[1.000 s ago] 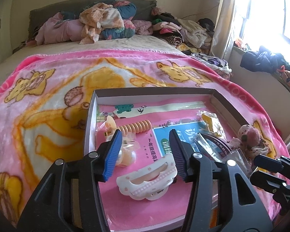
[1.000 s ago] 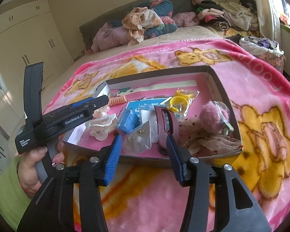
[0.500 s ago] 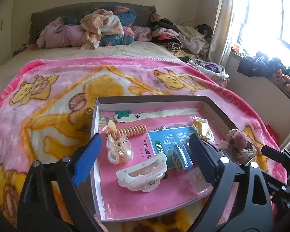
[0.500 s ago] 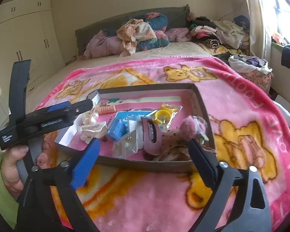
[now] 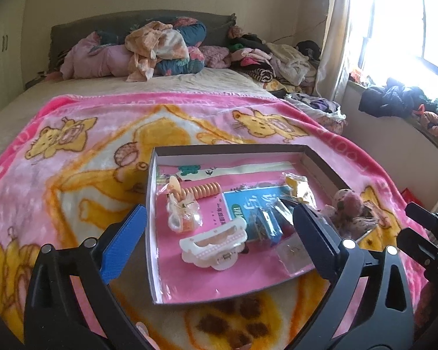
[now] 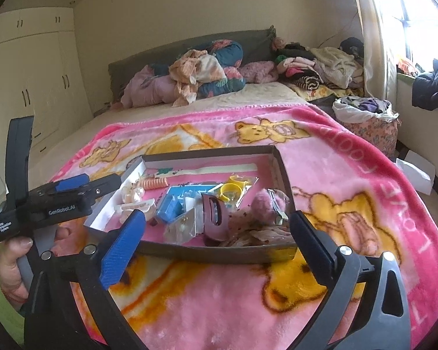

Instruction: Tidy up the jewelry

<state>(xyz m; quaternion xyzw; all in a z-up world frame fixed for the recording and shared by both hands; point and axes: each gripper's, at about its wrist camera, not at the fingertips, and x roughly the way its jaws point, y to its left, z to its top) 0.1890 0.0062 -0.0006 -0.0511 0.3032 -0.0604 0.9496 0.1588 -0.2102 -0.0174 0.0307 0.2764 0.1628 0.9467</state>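
- Cardboard tray (image 5: 157,233) lying flat on pink blanket (image 5: 73,151) over the bed; jewelry and hair pieces scattered loose inside, unsorted.
- White claw clip (image 5: 214,246) near the tray's front-left; clear bagged clip (image 5: 184,214) and orange coil tie (image 5: 203,190) just behind it; blue card (image 5: 257,207) at centre; small clear packets (image 5: 292,252) overlapping beside it.
- On the right side: maroon claw clip (image 6: 214,218), yellow rings (image 6: 233,191) in a bag, pink pompom (image 6: 264,204), all crowded and touching.
- Left gripper (image 5: 219,240) hovering over the near-left part of the tray, jaws opening wide, nothing pinched; white claw clip seen between the fingers but untouched.
- Right gripper (image 6: 217,240) short of the tray's near wall, jaws opening wide, nothing held.
- Risk 1: soft blanket under a light tray; downward or sideways push on a wall likely to tilt or slide it and spill contents.
- Risk 2: overlapping slick packets; closing on 1 likely to drag a neighbour or slip out.
- Risk 3: crowded right side; maroon clip likely to snag the pompom or speckled fabric on lifting.
- Risk 4: 2 grippers working 1 small tray; collision likely if both reach to the centre.
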